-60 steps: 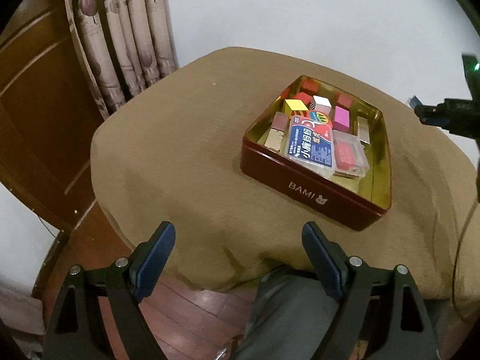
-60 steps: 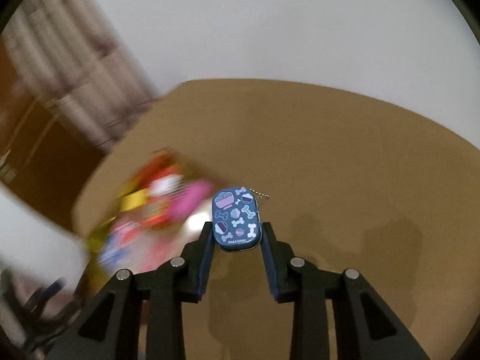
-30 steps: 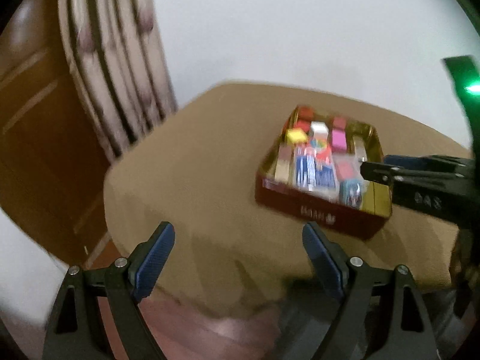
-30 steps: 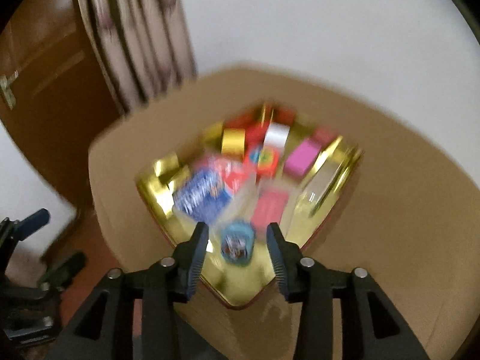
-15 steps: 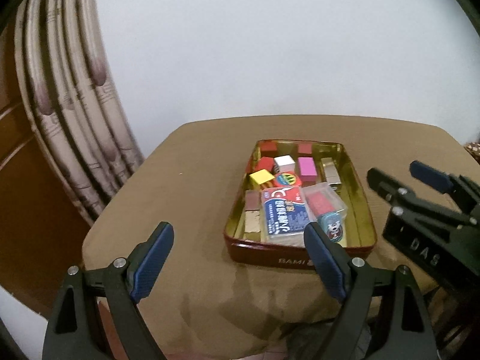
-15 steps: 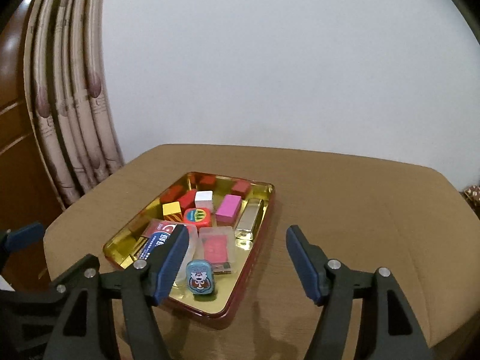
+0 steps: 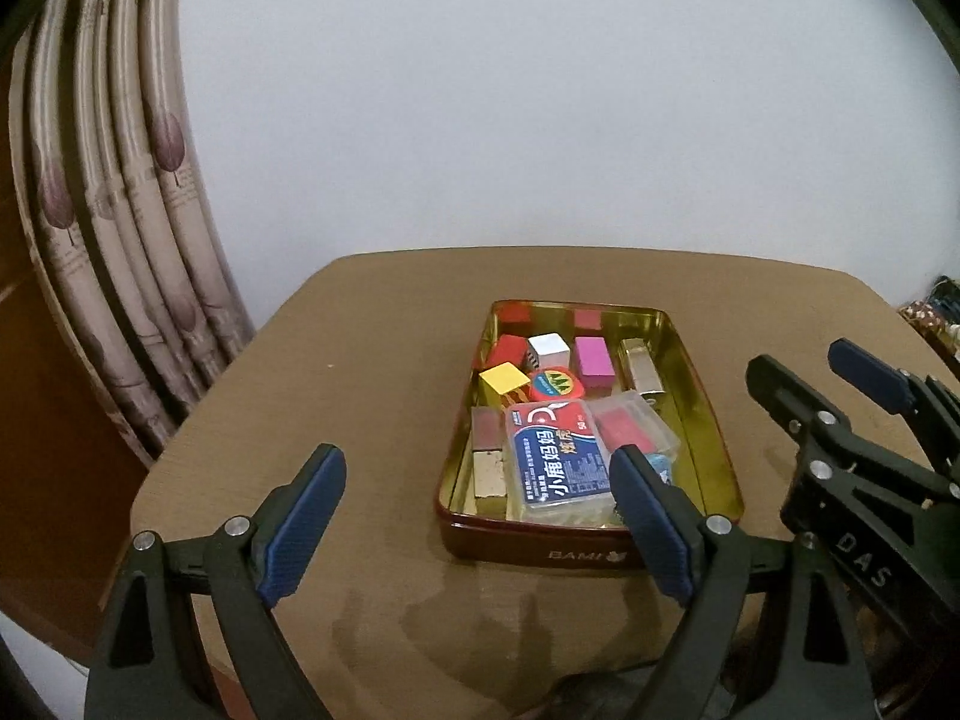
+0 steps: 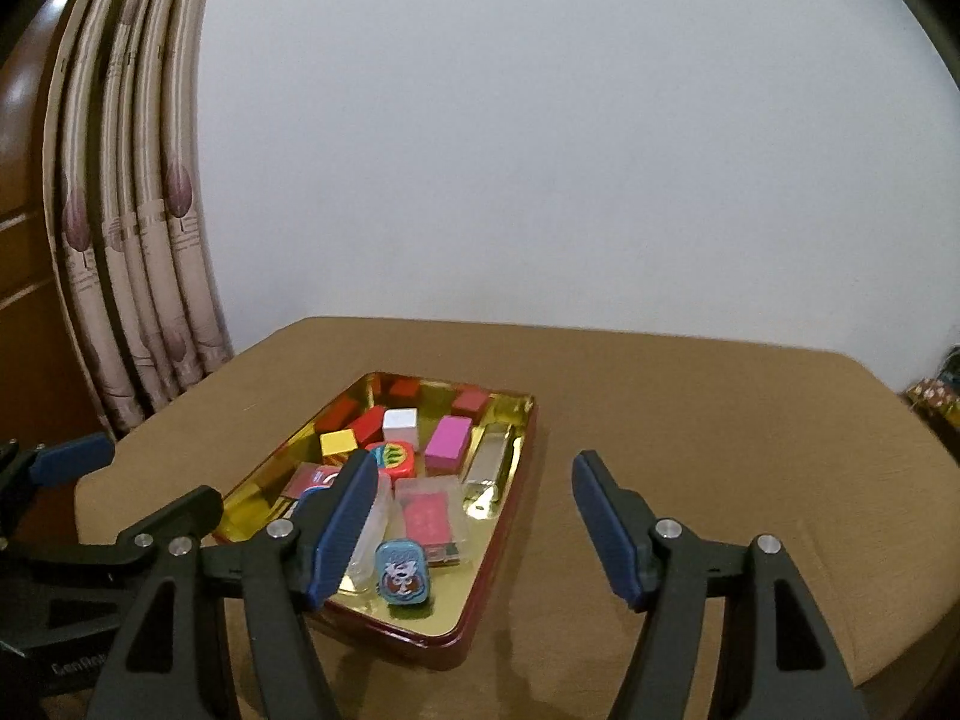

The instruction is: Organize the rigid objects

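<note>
A dark red tin tray with a gold inside (image 7: 591, 553) (image 8: 507, 501) sits on the brown table. It holds several small things: a blue card box (image 7: 558, 468), a clear case with a red card (image 8: 429, 516), coloured blocks such as a pink one (image 7: 593, 360) (image 8: 448, 437), and a small blue cartoon tin (image 8: 402, 573) at its near end. My left gripper (image 7: 477, 528) is open and empty, hovering before the tray's near left side. My right gripper (image 8: 474, 531) is open and empty, above the tray's near right corner; it also shows in the left wrist view (image 7: 840, 384).
The table (image 7: 336, 396) (image 8: 720, 420) is covered in brown cloth and has rounded edges. A striped curtain (image 7: 120, 240) (image 8: 132, 240) and a wooden door (image 8: 24, 240) stand to the left. A white wall lies behind. Some patterned items (image 8: 936, 396) lie off the far right.
My right gripper carried the blue tin over the tray, opened and let it go inside the near end. Both grippers then drew back and steadied, facing the tray.
</note>
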Available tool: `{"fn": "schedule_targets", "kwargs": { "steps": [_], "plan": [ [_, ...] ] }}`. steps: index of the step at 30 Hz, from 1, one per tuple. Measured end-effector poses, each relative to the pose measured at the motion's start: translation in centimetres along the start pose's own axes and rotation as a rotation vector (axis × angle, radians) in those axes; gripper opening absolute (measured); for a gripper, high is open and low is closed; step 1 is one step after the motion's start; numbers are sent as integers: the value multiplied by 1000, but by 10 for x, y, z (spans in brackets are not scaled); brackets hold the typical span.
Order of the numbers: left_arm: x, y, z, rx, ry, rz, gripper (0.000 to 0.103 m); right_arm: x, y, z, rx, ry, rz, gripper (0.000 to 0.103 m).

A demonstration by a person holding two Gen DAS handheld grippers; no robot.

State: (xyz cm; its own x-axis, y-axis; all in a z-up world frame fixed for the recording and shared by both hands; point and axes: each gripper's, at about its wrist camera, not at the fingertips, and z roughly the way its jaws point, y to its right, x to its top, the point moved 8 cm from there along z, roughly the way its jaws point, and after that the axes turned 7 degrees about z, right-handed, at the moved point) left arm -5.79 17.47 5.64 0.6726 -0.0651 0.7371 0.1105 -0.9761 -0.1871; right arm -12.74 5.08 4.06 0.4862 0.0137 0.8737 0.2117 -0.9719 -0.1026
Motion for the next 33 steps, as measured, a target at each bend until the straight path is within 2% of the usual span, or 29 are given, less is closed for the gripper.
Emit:
{"fn": "schedule_targets", "kwargs": {
  "steps": [3,4,5,9,13,15,22,33],
  "plan": [
    [1,1,0,-23,10,9,90,4,2,-7,6,25,18,69],
    [2,2,0,-26,8,15,94,6,3,-11,5,45,26,69],
    [2,3,1,-26,7,20,102,7,3,-13,2,58,26,69],
    [2,6,-1,-31,12,37,102,8,2,-17,-5,65,7,71],
    [-1,7,-1,-66,19,11,102,10,2,-20,-10,74,-5,71],
    [-1,7,-3,-56,42,12,102,10,2,-20,-10,76,-3,71],
    [-1,6,-3,-42,49,30,102,9,2,-18,-2,67,3,71],
    [-4,-6,2,-19,11,-15,102,10,-3,-22,-2,74,-6,72]
  ]
}}
